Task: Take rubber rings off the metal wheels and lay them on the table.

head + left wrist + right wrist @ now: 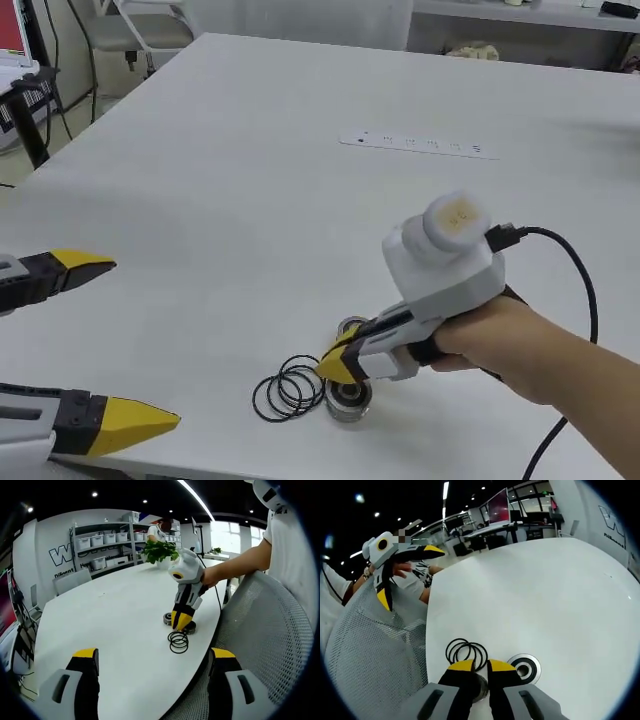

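Left hand-held gripper (153,653) hung wide open. Right hand-held gripper (476,669) was pinched shut over metal wheel (348,398), couldn't tell if ring was caught. Rubber rings (288,388) looked thin, light, stretchy, so probably best nipped at outer edge.

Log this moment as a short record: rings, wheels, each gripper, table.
rings: several black rings lying loose in an overlapping pile on the table
nearer wheel: beside the pile, under the right gripper's tips
farther wheel: just behind it
right gripper: tips down at the nearer wheel, jaws close together; grip unclear
left gripper: open wide, held apart from the work
table: white, power strip farther back
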A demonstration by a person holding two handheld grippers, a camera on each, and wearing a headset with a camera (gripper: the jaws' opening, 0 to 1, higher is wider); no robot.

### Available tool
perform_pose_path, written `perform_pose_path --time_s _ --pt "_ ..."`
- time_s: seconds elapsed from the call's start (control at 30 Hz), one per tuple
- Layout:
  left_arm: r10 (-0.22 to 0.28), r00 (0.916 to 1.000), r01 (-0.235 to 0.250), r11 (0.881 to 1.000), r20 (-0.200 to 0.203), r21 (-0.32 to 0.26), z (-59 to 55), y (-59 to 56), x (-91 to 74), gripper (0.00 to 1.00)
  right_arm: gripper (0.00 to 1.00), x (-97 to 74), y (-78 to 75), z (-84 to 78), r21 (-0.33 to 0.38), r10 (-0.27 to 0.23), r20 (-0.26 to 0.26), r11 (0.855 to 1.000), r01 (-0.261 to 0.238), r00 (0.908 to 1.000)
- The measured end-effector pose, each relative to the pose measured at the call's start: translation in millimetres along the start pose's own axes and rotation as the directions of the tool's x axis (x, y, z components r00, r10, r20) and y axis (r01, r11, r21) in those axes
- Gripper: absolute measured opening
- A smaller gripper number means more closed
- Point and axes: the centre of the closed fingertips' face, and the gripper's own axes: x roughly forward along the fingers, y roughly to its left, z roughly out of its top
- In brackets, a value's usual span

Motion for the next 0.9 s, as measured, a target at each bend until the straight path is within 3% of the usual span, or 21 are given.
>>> perform_pose_path --time_s 0.33,0.7,0.9 --pt "-0.001 1.0000 0.001 1.000 -0.009 0.003 -1.0 0.0 0.5 0.88 0.06 -5.9 -2.7 2.4 0.007 -0.008 0.015 1.000 0.008 0.9999" --pt "-0.007 0.9998 0.007 1.000 -0.021 0.006 -2.7 -1.9 1.8 0.88 0.07 -20.8 -10.9 15.4 0.027 -0.041 0.084 0.999 0.039 0.9956" --pt "-0.013 0.9992 0.013 1.000 -0.038 0.008 -5.6 -2.7 2.3 0.88 0.08 -32.4 -14.2 26.0 0.038 -0.064 0.136 0.997 0.060 0.9887"
